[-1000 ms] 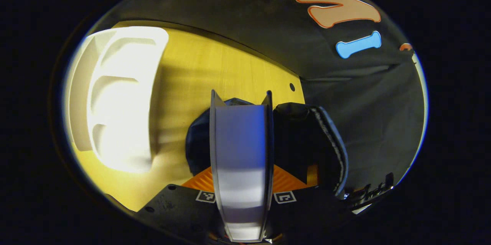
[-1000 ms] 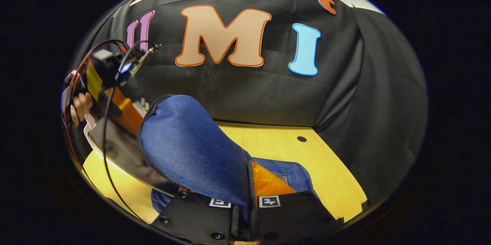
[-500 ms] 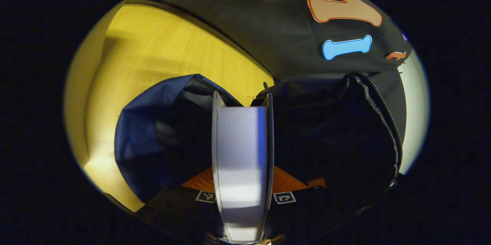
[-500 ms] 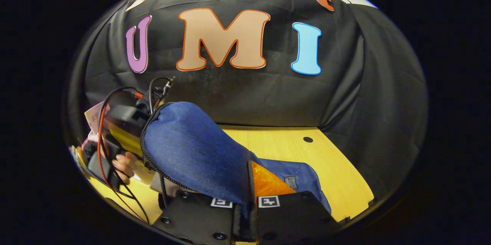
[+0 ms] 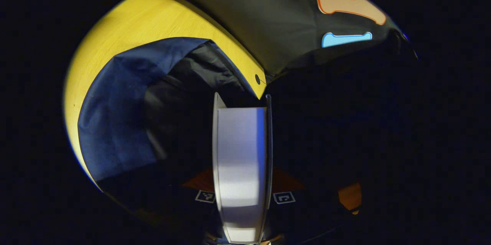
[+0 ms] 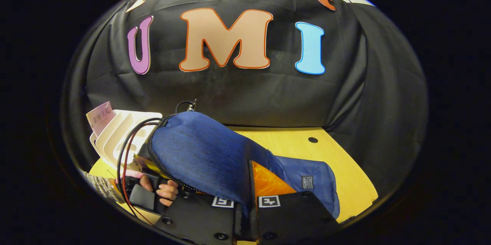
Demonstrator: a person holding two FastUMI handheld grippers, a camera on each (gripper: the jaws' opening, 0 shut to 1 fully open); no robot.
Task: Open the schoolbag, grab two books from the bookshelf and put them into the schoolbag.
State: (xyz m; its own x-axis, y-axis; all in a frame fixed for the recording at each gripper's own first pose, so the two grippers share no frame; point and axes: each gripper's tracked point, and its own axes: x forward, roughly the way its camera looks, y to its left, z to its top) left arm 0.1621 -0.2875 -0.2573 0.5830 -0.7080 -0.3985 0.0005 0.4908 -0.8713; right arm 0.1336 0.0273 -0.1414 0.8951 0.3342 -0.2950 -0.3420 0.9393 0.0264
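Two grippers: one in each of the person's hands, both busy at the blue schoolbag.
Left gripper (image 5: 241, 137): its two fingers are pressed together on a book (image 5: 241, 153), one finger on each flat side. In the left gripper view the book stands on edge between them and its pale page edge faces the camera.
Where the book is: its far end points down into the dark open mouth of the schoolbag (image 5: 115, 114). How far in it goes, I cannot tell, because it is very dark there.
Right gripper (image 6: 247, 199): its fingers are squeezed together on a fold of the schoolbag's blue cloth (image 6: 207, 160). The flap is lifted up off the table.
Schoolbag: it lies on the yellow wooden table (image 6: 345, 172), in front of the black cloth wall. Its zipper (image 6: 161, 160) is undone and runs along the edge of the raised flap. The inside looks black.
Hand (image 6: 161, 191): in the right gripper view a hand grips the other gripper's handle low on the left, just beside the bag's open side. Red and black cables (image 6: 124, 153) loop up from it.
Bookshelf (image 6: 119, 134): a white rack with slots stands behind the bag on the left. One pink book (image 6: 100, 116) sticks up from its far end.
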